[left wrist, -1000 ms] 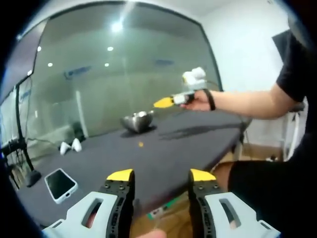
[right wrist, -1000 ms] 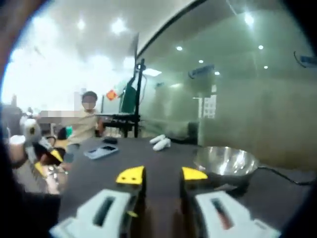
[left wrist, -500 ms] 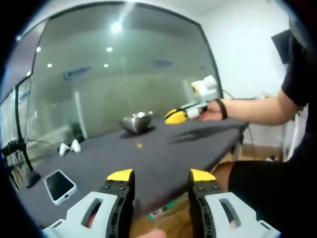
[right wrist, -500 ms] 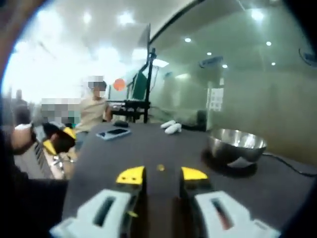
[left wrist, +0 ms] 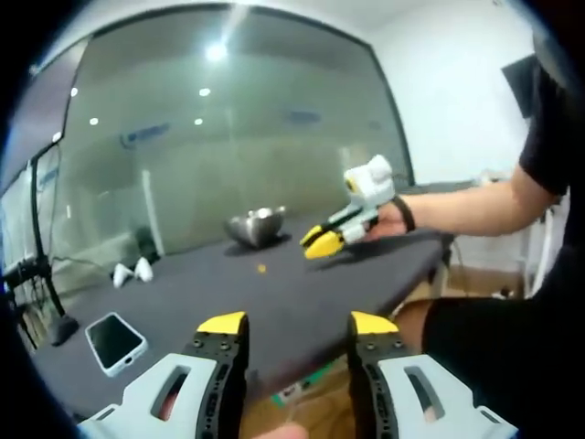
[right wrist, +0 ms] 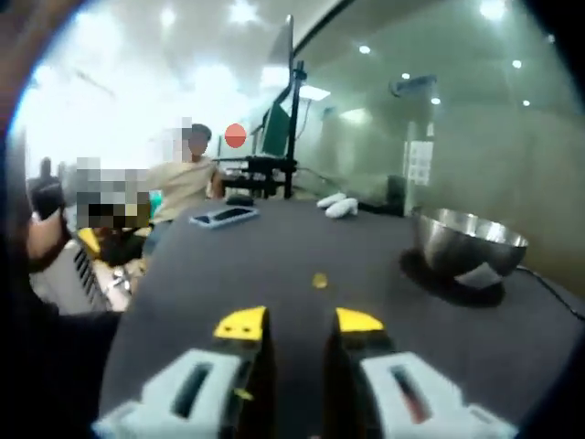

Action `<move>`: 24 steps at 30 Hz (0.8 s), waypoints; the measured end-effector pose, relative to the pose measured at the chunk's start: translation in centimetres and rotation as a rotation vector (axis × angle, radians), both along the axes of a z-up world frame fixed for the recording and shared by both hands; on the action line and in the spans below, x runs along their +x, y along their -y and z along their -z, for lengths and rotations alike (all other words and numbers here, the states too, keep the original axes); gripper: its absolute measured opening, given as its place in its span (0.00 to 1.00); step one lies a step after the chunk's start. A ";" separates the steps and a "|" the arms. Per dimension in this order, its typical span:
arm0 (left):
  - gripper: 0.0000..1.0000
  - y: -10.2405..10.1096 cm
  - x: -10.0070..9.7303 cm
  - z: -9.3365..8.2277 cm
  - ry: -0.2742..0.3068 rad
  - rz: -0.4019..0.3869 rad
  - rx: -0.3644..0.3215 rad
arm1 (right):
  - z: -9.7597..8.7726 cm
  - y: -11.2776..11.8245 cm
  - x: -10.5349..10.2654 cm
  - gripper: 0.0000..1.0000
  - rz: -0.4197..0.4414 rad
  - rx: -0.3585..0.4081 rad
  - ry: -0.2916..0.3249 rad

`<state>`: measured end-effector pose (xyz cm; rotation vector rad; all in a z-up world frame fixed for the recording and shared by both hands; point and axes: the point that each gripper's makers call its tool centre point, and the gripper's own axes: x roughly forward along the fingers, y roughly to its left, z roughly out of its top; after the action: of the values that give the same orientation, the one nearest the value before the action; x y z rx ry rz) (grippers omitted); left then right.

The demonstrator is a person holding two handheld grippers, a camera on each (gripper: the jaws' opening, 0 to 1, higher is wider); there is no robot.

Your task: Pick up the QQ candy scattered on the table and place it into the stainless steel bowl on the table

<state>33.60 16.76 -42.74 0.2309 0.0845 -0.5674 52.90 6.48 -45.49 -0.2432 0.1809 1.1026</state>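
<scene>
No writing, label, brand, number or sign can be read in the left gripper view or the right gripper view. A bluish mark on the glass wall (left wrist: 146, 133) in the left gripper view is too blurred to make out. The red round shape (right wrist: 235, 135) in the right gripper view carries no legible characters. The phone (left wrist: 115, 342) lying on the worktop (left wrist: 302, 293) shows a dark screen with nothing to read.

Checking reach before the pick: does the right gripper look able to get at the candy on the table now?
Probably yes: the right gripper is open, with bare table between it and the candy; the bowl stands off to one side.
</scene>
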 end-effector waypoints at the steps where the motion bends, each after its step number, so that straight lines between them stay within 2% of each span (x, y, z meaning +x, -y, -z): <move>1: 0.45 0.1 0.0 -0.1 0.004 0.004 0.001 | 0.1 -0.3 0.2 0.28 0.001 -0.001 -0.001; 3: 0.45 0.3 0.1 -0.1 0.002 0.008 -0.008 | 0.5 -0.8 0.6 0.28 0.001 -0.010 -0.011; 6: 0.45 0.4 0.3 0.3 -0.005 0.007 -0.002 | 1.2 -1.5 1.4 0.27 0.006 -0.047 0.006; 10: 0.45 0.4 0.1 0.0 0.002 0.012 -0.012 | 1.7 -2.7 2.7 0.26 0.008 -0.049 -0.007; 16: 0.45 -0.4 0.1 0.7 -0.013 -0.009 -0.014 | 1.6 -5.0 3.3 0.26 -0.001 -0.068 0.009; 19: 0.45 -0.6 0.0 0.6 -0.012 -0.014 -0.015 | 1.9 -6.0 3.3 0.26 -0.005 -0.085 0.000; 23: 0.44 -1.1 0.0 0.6 -0.008 -0.020 -0.023 | 2.0 -6.5 4.8 0.26 0.005 -0.073 -0.034; 24: 0.44 -1.1 0.0 0.6 -0.009 -0.019 -0.022 | 2.0 -6.6 4.3 0.26 0.008 -0.071 -0.042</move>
<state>33.59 17.84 -43.33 0.2063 0.0894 -0.5500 57.21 13.05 -47.50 -0.2823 0.2585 1.0950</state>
